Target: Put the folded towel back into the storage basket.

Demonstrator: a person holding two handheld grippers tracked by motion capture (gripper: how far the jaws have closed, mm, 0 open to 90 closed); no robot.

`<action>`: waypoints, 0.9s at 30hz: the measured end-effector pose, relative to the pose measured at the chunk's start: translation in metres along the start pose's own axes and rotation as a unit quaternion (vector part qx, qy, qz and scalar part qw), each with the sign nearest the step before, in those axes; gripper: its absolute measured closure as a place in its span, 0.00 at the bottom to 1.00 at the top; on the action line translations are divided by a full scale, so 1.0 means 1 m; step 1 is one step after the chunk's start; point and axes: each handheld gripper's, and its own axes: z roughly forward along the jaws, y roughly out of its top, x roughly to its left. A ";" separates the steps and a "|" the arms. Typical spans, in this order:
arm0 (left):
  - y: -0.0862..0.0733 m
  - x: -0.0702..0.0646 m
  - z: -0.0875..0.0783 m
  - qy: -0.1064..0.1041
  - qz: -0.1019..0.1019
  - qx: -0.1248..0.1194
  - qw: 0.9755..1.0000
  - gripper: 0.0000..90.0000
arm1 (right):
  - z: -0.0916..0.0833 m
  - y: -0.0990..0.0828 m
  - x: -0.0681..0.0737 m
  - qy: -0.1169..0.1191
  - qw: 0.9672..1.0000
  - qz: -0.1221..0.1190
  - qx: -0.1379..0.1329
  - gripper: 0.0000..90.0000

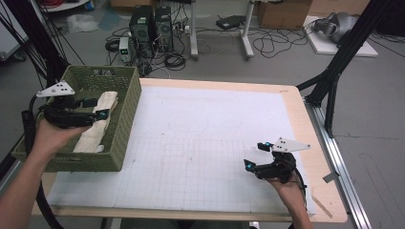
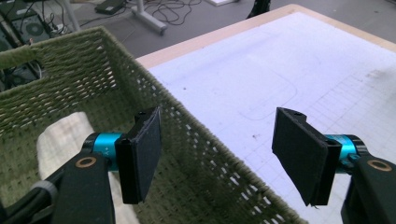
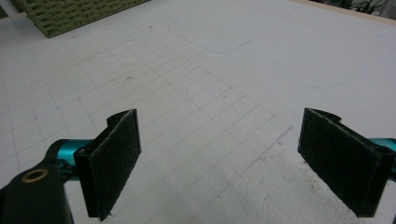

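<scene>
A green woven basket point(image 1: 128, 102) stands on the left side of the table, and a folded cream cloth point(image 1: 98, 131) lies inside it. My left gripper point(image 1: 98, 108) hovers over the basket, open, with nothing between its pads. In the left gripper view the left gripper point(image 2: 224, 154) straddles the basket's near wall point(image 2: 196, 158), one jaw over the cloth point(image 2: 60, 135) and the other over the white mat point(image 2: 280, 60). My right gripper point(image 1: 256, 155) rests low at the front right of the mat, open and holding nothing. In the right gripper view the right gripper point(image 3: 224, 158) has bare grid mat between its jaws.
A white gridded mat point(image 1: 205, 143) covers most of the wooden table point(image 1: 313, 138). The basket's corner point(image 3: 70, 14) shows far off in the right gripper view. Black frame legs point(image 1: 334, 71) stand to the right of the table, with computers and cables point(image 1: 150, 33) on the floor behind.
</scene>
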 end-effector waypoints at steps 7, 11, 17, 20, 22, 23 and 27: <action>0.002 -0.011 0.004 -0.009 0.008 -0.010 1.000 0.36 | -0.001 0.000 0.001 0.001 1.000 0.002 0.001 0.14; 0.003 -0.018 0.008 -0.014 0.012 -0.012 1.000 0.36 | -0.001 0.000 0.001 0.000 1.000 0.004 -0.001 0.14; 0.003 -0.030 0.014 -0.018 0.019 -0.017 1.000 0.35 | -0.001 0.000 0.001 0.000 1.000 0.004 -0.001 0.14; 0.004 -0.036 0.017 -0.022 0.023 -0.020 0.999 0.35 | -0.002 0.000 0.001 0.000 1.000 0.003 -0.001 0.14; 0.004 -0.039 0.019 -0.025 0.023 -0.020 0.999 0.35 | -0.002 0.000 0.001 -0.001 1.000 0.002 -0.003 0.14; 0.004 -0.040 0.021 -0.026 0.022 -0.020 0.999 0.35 | -0.002 0.000 0.000 -0.001 1.000 0.002 -0.003 0.14; 0.003 -0.046 0.024 -0.029 0.020 -0.025 0.999 0.35 | -0.002 0.000 0.000 0.000 1.000 0.000 -0.003 0.14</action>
